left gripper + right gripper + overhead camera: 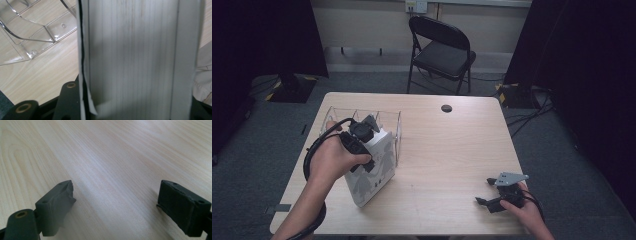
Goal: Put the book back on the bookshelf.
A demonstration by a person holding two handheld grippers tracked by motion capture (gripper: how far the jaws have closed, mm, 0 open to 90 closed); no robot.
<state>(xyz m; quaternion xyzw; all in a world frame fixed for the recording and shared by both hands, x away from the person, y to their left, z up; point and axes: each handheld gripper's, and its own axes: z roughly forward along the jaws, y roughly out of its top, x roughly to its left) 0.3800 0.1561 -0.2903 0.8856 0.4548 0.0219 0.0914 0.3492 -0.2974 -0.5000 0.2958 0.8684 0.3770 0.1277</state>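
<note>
Black folding chair (442,52), grey carpet (362,82)

Clear rack (387,117) blocks behind the box (373,172); tabletop (447,150) rightward open.

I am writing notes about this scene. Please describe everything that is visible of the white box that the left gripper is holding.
The white box is a thick rectangular block, like a boxed book, with pale grey figure shapes printed on its broad face. It looks like smooth card. It stands tilted on the wooden table, its lower edge on the wood, near the front left corner. The left gripper clamps its upper part; in the left gripper view its narrow side fills the space between the jaws. A clear plastic rack stands right behind it.
</note>
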